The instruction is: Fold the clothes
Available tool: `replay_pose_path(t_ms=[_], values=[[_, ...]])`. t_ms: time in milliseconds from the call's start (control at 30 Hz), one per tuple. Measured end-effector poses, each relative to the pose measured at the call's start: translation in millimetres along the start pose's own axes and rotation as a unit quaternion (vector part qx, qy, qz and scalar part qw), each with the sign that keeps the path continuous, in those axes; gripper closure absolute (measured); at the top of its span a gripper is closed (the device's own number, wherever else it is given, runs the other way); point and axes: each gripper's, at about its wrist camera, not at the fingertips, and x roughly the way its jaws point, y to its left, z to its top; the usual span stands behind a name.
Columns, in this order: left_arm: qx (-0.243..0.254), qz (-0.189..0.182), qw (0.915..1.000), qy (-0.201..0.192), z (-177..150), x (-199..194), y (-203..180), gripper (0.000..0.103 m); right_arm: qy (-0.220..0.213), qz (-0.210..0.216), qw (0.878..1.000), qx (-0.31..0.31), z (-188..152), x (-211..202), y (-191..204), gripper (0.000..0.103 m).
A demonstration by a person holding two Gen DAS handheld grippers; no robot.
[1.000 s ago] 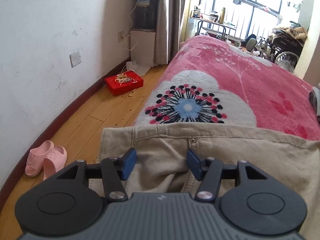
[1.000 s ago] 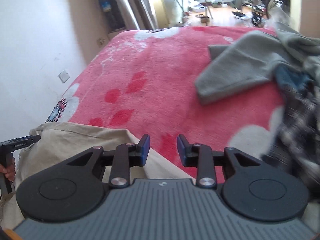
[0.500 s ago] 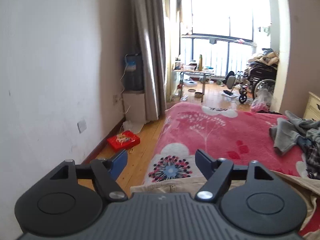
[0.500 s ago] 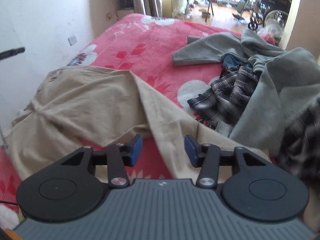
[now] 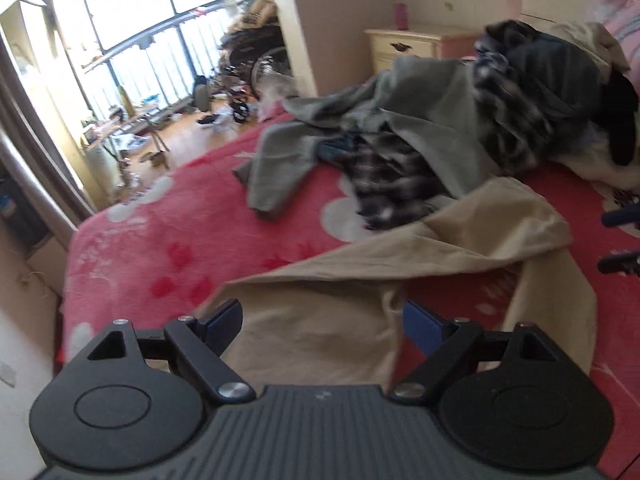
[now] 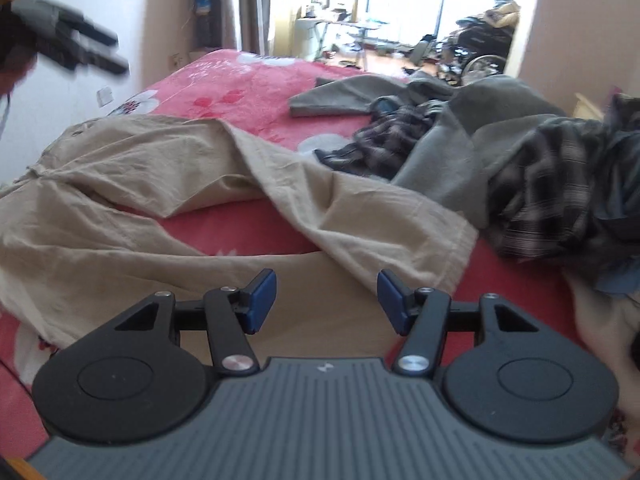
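One beige trousers [image 6: 168,184] — two splayed grippers

I can't make out any readable text, number or brand name from either wrist view. The only mark I see is a small pale emblem, a logo without letters, on the ribbed grey body of the left gripper [image 5: 322,316], and the same emblem on the right gripper [image 6: 327,296]. Something blue that might be a printed label sits on a dark object [image 6: 205,4] by the curtain in the right wrist view, but it is too small and blurred for me to read.
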Motion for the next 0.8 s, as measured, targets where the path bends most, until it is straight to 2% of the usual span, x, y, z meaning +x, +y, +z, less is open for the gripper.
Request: replay_pose_path(t_ms=[133,233,300,367,500,600,767,800], values=[[0.035,-0.037,0.998,-0.037,-27.2,22.3,-45.4,0.015,0.021,0.009,0.996,0.086,2.6,-13.7,-37.4,0.047],[0.068,-0.037,0.996,-0.044,-33.7,36.0,-70.1,0.015,0.03,0.027,0.981,0.188,12.6,-12.0,-76.3,0.047],[0.076,-0.038,0.996,-0.027,-35.5,48.1,-79.5,0.017,0.031,0.05,0.963,0.264,16.7,-0.7,-105.1,0.047],[0.068,-0.04,0.9968,-0.009,-36.7,54.7,-80.2,0.022,0.036,0.064,0.939,0.337,11.4,19.0,-127.1,0.047],[0.058,-0.029,0.9978,-0.01,-38.5,63.0,-75.2,0.024,0.053,0.085,0.886,0.453,-16.3,55.9,-154.1,0.047],[0.052,-0.029,0.9981,-0.013,-39.4,65.4,-71.4,0.027,0.061,0.104,0.841,0.527,-44.1,74.6,-164.4,0.047],[0.065,-0.031,0.9973,-0.016,-39.9,75.5,-73.5,0.034,0.079,0.112,0.805,0.577,-79.0,99.7,-167.1,0.047],[0.068,-0.031,0.9971,-0.017,-39.9,78.1,-74.3,0.037,0.077,0.124,0.8,0.582,-82.4,102.3,-167.0,0.051]])
